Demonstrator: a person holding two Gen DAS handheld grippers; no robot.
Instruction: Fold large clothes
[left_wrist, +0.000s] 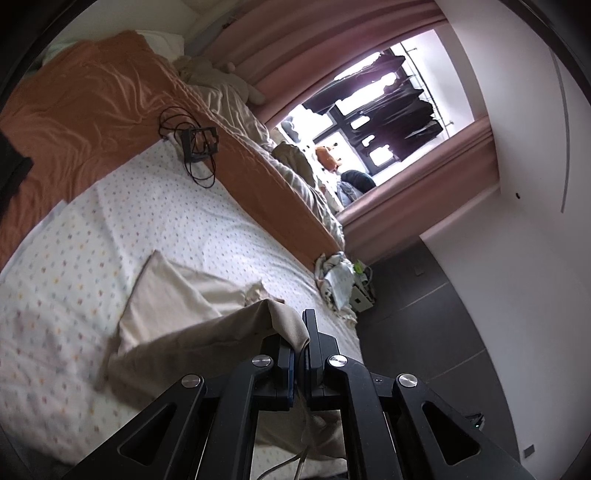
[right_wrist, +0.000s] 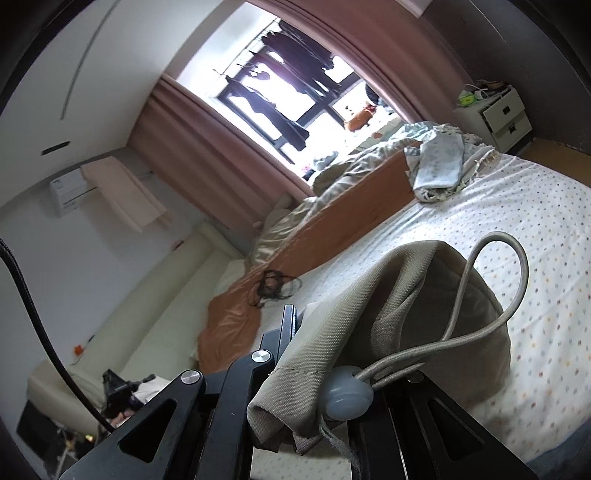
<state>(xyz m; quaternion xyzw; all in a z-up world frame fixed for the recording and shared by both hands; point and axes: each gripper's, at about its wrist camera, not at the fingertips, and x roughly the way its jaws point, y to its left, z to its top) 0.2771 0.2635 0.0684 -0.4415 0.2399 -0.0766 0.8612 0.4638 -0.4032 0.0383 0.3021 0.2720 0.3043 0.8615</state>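
A beige garment (left_wrist: 173, 295) lies partly spread on the dotted white bed sheet (left_wrist: 147, 206), its near edge lifted. My left gripper (left_wrist: 300, 343) is shut on that lifted edge, a fold of cloth draped over its fingers. In the right wrist view the same beige garment (right_wrist: 369, 295) hangs bunched over my right gripper (right_wrist: 303, 332), which is shut on it. Only the left finger (right_wrist: 289, 325) shows; the cloth hides the other. A grey drawstring loop (right_wrist: 517, 280) with a pale round toggle (right_wrist: 345, 395) dangles from the bunched hem.
An orange blanket (left_wrist: 92, 110) runs along the bed's far side, with a black cable and small frame (left_wrist: 199, 144) on it. Crumpled patterned cloth (right_wrist: 439, 162) sits at the bed's end near a white nightstand (right_wrist: 498, 110). Dark floor (left_wrist: 424, 314) lies beside the bed.
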